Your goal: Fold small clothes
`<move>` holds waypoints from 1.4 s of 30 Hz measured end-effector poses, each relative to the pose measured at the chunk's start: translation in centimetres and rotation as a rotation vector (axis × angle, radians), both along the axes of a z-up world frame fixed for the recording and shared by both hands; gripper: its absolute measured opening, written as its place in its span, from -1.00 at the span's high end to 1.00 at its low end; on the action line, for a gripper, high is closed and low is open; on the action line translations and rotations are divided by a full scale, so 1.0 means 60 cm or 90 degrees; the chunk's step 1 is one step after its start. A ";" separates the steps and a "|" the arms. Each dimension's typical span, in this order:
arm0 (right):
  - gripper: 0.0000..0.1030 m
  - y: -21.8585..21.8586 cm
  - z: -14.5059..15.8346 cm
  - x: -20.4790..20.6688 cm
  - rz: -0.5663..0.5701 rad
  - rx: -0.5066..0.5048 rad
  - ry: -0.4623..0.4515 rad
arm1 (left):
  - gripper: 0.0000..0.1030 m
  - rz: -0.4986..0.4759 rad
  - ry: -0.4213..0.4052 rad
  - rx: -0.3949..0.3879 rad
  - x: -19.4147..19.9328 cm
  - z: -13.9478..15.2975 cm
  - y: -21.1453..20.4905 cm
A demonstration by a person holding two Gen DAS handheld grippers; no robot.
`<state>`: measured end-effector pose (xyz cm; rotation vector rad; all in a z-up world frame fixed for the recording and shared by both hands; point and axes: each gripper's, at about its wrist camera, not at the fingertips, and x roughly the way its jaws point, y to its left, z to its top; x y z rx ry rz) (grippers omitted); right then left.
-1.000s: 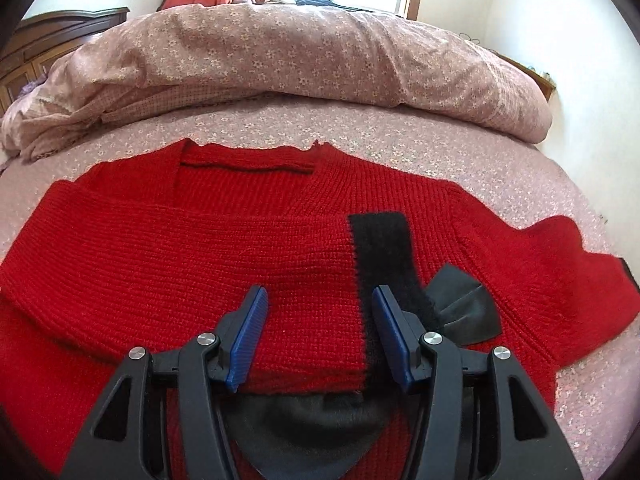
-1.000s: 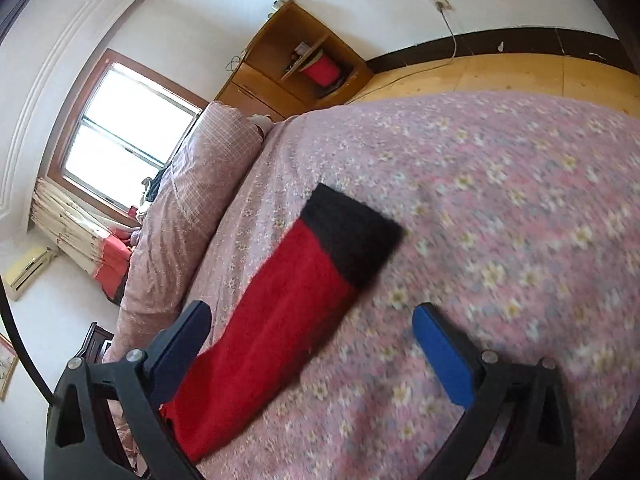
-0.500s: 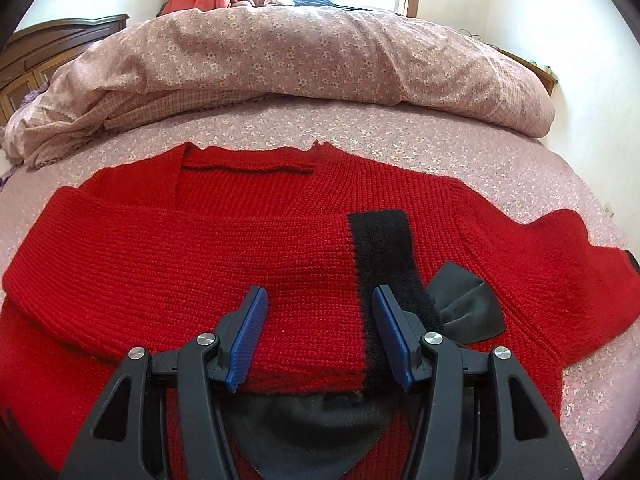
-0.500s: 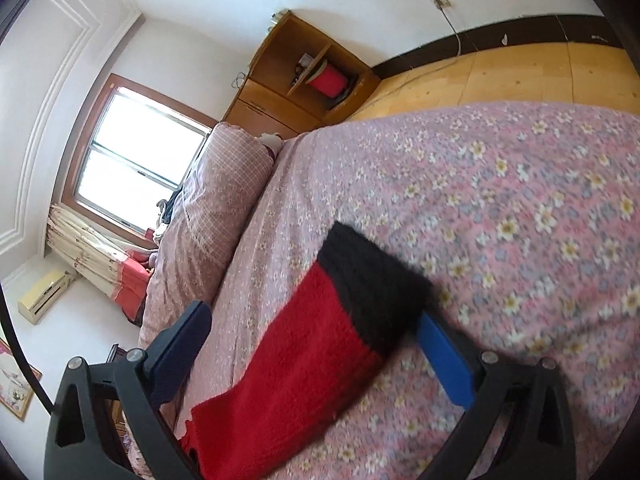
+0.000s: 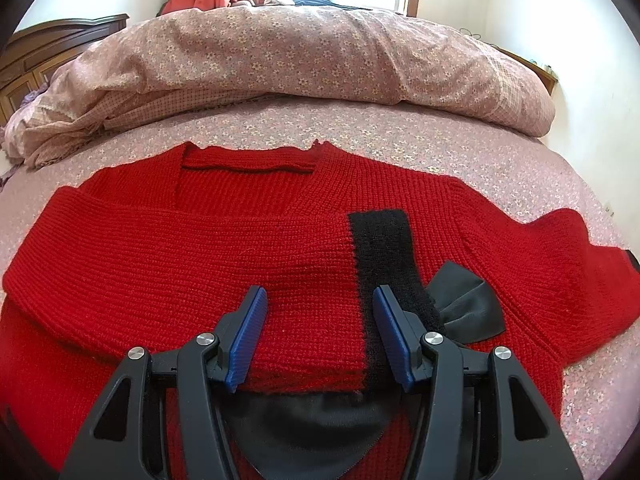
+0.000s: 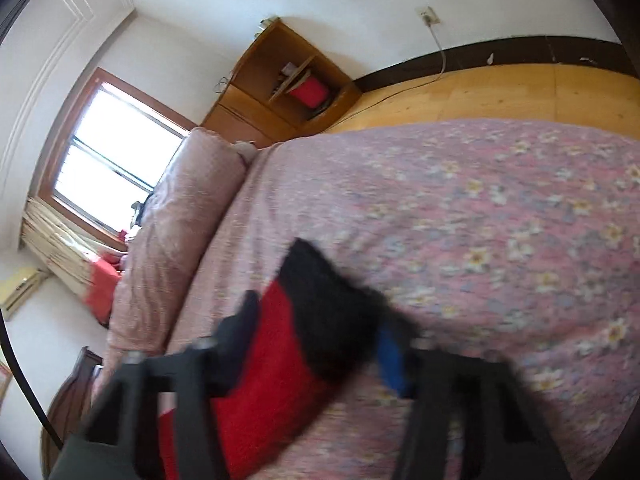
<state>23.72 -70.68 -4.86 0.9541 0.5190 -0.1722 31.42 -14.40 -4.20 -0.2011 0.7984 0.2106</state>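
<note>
Your left gripper (image 5: 318, 326) gapes over the sweater (image 5: 200, 248), neckline away; right gripper (image 6: 316, 344) straddles the cuff (image 6: 324, 312), grip unclear.

Coarse ribbed red knit sweater (image 5: 200, 264), fuzzy black cuff (image 5: 384, 248), smooth matt satin bow (image 5: 464, 308), printed cotton bedsheet (image 5: 500, 168).

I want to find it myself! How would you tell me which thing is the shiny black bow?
Look at the big bed with the flowery pink sheet, then the red sweater spread flat on it. On the sweater's right side, beside the fuzzy black cuff of the folded-over sleeve, sits the black bow. It is smooth and shiny, while everything around it is knitted.
</note>
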 end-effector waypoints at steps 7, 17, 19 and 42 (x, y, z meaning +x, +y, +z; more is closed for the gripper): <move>0.79 -0.007 0.003 -0.020 -0.014 0.002 -0.005 | 0.03 0.001 0.001 -0.002 0.000 0.000 0.000; 0.79 0.104 0.156 0.007 0.039 -0.129 -0.053 | 0.02 -0.001 0.003 -0.018 0.000 0.000 0.004; 0.79 0.152 0.201 0.006 0.066 -0.167 -0.079 | 0.01 -0.001 0.003 -0.016 0.000 0.000 0.005; 0.79 0.767 0.351 0.020 0.349 -0.357 -0.231 | -0.26 -0.026 -0.016 -0.035 -0.166 0.157 0.363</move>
